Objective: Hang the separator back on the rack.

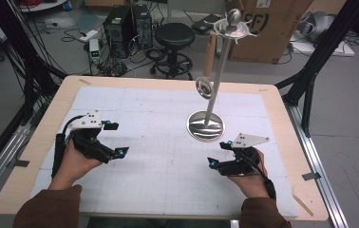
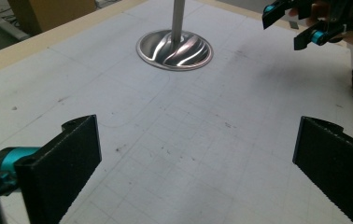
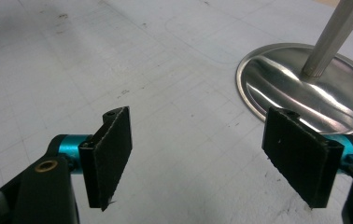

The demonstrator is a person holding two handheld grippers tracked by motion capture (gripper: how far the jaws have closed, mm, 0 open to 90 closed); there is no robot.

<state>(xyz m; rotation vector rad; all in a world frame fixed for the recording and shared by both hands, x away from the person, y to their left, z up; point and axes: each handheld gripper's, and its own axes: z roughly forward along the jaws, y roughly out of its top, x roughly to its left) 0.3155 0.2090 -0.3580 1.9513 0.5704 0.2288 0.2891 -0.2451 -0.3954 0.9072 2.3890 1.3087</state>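
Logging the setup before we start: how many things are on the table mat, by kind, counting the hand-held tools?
Metal stand with round base, on the white mat: 1
Hand-held tools, left tool and right tool, both with jaws open, holding nothing: 2
Total: 3

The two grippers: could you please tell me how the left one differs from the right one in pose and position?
The left gripper sits farther from the metal stand; the right gripper lies close beside its base. In their own views, the left gripper's jaws stand wider apart than the right gripper's. The left points toward the table's middle from the left side, the right from the right side. Both are open, hold nothing, and hover over the white mat.
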